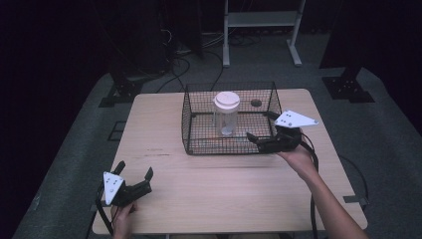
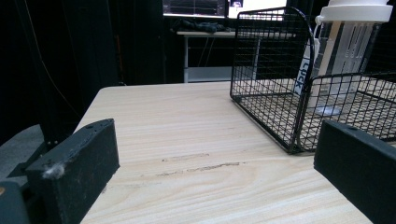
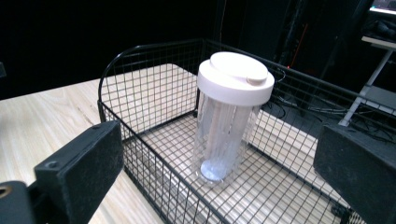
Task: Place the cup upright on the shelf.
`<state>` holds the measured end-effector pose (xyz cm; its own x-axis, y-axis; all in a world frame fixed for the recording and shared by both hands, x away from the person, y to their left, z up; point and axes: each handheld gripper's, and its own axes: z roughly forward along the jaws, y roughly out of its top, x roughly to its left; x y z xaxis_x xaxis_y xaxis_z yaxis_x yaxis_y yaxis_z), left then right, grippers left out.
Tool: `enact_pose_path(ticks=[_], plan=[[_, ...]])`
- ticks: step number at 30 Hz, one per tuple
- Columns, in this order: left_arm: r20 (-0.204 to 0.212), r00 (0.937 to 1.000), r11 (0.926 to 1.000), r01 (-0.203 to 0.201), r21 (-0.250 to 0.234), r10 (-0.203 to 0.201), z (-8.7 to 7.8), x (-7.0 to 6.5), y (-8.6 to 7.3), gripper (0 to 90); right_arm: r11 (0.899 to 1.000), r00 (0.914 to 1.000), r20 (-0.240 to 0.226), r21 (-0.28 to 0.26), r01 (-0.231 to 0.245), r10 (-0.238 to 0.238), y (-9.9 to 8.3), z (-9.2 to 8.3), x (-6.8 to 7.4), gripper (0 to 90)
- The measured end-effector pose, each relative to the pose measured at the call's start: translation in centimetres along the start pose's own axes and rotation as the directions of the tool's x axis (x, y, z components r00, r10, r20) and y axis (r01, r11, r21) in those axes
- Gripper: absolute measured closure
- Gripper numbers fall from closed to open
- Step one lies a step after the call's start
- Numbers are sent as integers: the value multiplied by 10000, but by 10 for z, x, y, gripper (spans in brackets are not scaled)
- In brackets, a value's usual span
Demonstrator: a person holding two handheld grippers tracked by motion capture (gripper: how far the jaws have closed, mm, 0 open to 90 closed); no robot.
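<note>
Clear tumbler [image 1: 226, 115] upright in wire basket [image 1: 199, 144]

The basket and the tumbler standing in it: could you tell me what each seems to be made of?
Basket: apparently black-coated metal wire, a thin see-through grid with thicker rim rods. Tumbler: probably clear plastic, ribbed and see-through, under a matte white lid, likely plastic.

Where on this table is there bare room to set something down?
The widest bare patch is the table front, between the basket and the near edge, bounded by the left gripper and the right forearm. Another strip runs left of the basket. Inside the basket, floor lies free around the upright bottle. It is crowded at the basket's right front corner, by the right gripper.
</note>
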<state>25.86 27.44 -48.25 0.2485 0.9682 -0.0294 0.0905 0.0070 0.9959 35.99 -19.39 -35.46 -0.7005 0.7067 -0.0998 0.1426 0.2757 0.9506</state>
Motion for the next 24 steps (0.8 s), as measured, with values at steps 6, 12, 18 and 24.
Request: enact_pose_path(ticks=[6, 12, 18, 24], plan=[[-17, 10000, 10000, 4, -5, -4, 0, 0, 0, 0, 10000, 10000, 24, -9, 2, -2, -7, -8, 1, 10], [-16, 10000, 10000, -59, 31, 59, 0, 0, 0, 0, 10000, 9999, 114, -25, -59, 59, -13, -16, 0, 11], [-34, 10000, 10000, -32, 35, 32, 0, 0, 0, 0, 9999, 9997, 195, -56, -109, 110, -21, -25, -1, 10], [-29, 10000, 10000, -29, 35, 30, 0, 0, 0, 0, 9996, 9995, 199, -93, -254, 256, -30, -32, 0, 11]])
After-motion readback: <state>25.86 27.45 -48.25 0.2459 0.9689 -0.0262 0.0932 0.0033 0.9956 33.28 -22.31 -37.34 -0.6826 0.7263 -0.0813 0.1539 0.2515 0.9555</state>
